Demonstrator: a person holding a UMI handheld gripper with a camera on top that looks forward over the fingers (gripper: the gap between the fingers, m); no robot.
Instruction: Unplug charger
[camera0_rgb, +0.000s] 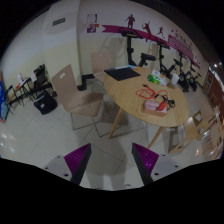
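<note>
My gripper (112, 153) is open and empty, held high above the grey floor, with its magenta pads (78, 157) wide apart. Far beyond the fingers stands a round wooden table (130, 95). On it lie a dark laptop (122, 72) and a white box (153, 102) with red and orange items. I cannot make out a charger or a socket from here. Nothing is between the fingers.
Beige chairs (74, 94) stand left of the table, and another chair (190, 128) stands at its right. Black exercise machines (158, 62) stand behind the table by a wall with posters. Dark gear (38, 98) sits at the far left. Open floor lies ahead of the fingers.
</note>
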